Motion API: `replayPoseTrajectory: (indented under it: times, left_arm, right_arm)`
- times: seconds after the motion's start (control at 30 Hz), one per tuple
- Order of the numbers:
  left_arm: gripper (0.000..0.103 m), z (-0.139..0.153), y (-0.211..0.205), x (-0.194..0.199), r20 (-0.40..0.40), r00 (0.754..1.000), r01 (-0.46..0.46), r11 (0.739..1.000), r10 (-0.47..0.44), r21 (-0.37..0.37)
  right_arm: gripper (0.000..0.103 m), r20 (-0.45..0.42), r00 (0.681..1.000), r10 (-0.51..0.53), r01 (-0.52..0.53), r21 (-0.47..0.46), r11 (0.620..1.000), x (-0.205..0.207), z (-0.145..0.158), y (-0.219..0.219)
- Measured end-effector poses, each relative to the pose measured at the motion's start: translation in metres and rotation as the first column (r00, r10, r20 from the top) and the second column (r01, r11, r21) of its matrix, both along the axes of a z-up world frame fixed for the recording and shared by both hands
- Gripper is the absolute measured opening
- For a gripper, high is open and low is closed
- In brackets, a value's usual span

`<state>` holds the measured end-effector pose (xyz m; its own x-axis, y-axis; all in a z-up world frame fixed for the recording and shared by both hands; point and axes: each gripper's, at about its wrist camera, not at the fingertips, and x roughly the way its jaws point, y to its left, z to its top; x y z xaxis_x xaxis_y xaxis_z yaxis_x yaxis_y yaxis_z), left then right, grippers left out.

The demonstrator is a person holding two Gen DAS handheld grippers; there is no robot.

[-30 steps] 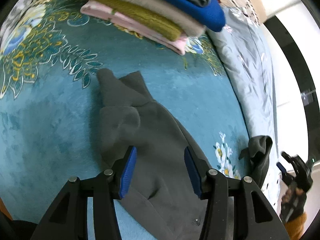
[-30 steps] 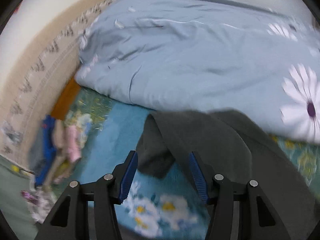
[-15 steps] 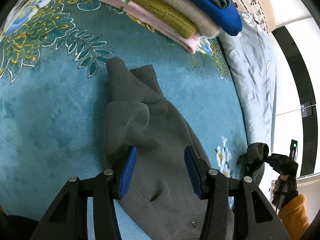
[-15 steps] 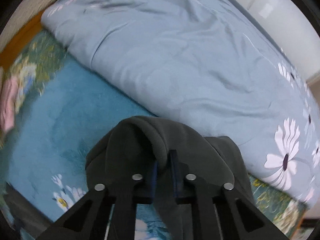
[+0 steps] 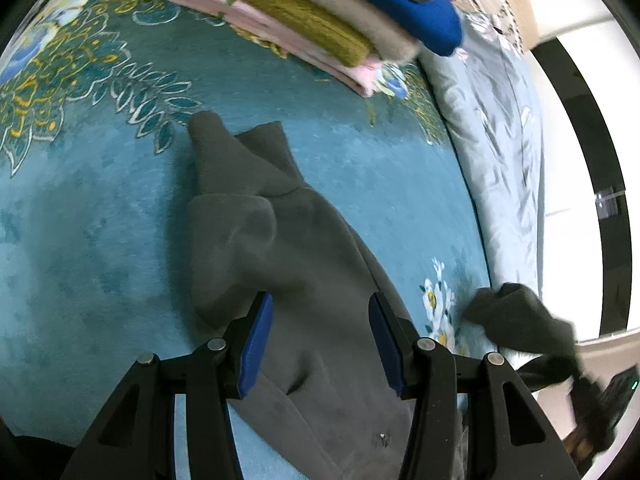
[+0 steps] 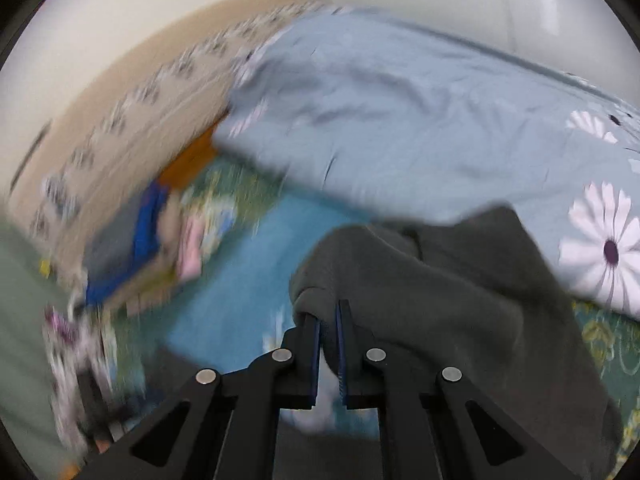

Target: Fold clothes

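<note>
One dark grey garment (image 5: 304, 280) is spread on the teal floral blanket (image 5: 92, 232); the left gripper (image 5: 320, 336) is held wide apart above it, nothing grasped, while the right gripper (image 6: 328, 344) is clamped on its lifted fold (image 6: 400, 280); five folded clothes are stacked (image 5: 320, 12) beyond

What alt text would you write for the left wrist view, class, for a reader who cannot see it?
The open left gripper hovers over a dark grey garment spread on a teal floral blanket. At far right, the right gripper lifts another part of the garment. A stack of folded clothes sits at the top, beside a pale blue duvet.
</note>
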<state>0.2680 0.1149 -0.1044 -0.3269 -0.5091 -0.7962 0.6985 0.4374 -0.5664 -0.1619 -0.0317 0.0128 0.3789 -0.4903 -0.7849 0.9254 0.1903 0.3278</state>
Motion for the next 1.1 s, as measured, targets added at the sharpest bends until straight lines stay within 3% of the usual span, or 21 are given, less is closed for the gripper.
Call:
replayPoseTrajectory:
  times: [0.2, 0.3, 0.37, 0.53, 0.67, 0.77, 0.87, 0.97, 1.07, 1.1]
  left_arm:
    - [0.051, 0.013, 0.0, -0.016, 0.065, 0.994, 0.09, 0.996, -0.09, -0.007]
    - [0.051, 0.019, -0.002, -0.032, 0.087, 0.986, 0.143, 0.99, -0.142, -0.007]
    - [0.051, 0.018, -0.004, -0.048, 0.047, 0.982, 0.183, 0.983, -0.182, -0.01]
    - [0.051, 0.008, -0.028, -0.112, -0.089, 0.952, 0.293, 0.956, -0.292, 0.0]
    - [0.054, 0.002, -0.05, -0.176, -0.214, 0.895, 0.401, 0.916, -0.392, 0.001]
    - [0.058, -0.009, -0.065, -0.216, -0.243, 0.869, 0.453, 0.891, -0.432, 0.036]
    - [0.058, -0.029, -0.074, -0.236, -0.245, 0.878, 0.448, 0.886, -0.41, 0.12]
    - [0.058, -0.042, -0.076, -0.241, -0.298, 0.889, 0.405, 0.901, -0.348, 0.156]
    - [0.052, -0.045, -0.076, -0.249, -0.337, 0.887, 0.387, 0.908, -0.317, 0.164]
    - [0.044, -0.047, -0.076, -0.251, -0.35, 0.885, 0.38, 0.91, -0.306, 0.167]
  right_arm:
    - [0.008, -0.023, 0.999, 0.049, -0.042, 0.254, 0.966, 0.016, -0.104, 0.057]
    - [0.008, -0.009, 1.0, 0.013, -0.009, 0.325, 0.946, 0.01, -0.133, 0.072]
    - [0.008, 0.002, 1.0, -0.003, 0.002, 0.348, 0.938, 0.005, -0.143, 0.081]
    - [0.008, 0.052, 0.998, -0.038, 0.017, 0.35, 0.936, -0.011, -0.139, 0.089]
    - [0.008, 0.096, 0.993, -0.07, 0.032, 0.348, 0.937, -0.024, -0.132, 0.097]
    - [0.01, 0.131, 0.984, -0.117, 0.063, 0.359, 0.931, -0.032, -0.131, 0.1]
    - [0.011, 0.151, 0.977, -0.148, 0.084, 0.363, 0.928, -0.041, -0.126, 0.105]
    - [0.011, 0.159, 0.973, -0.167, 0.102, 0.353, 0.93, -0.047, -0.116, 0.109]
    - [0.012, 0.174, 0.964, -0.199, 0.129, 0.347, 0.929, -0.054, -0.105, 0.107]
    - [0.012, 0.18, 0.961, -0.208, 0.137, 0.343, 0.929, -0.056, -0.101, 0.107]
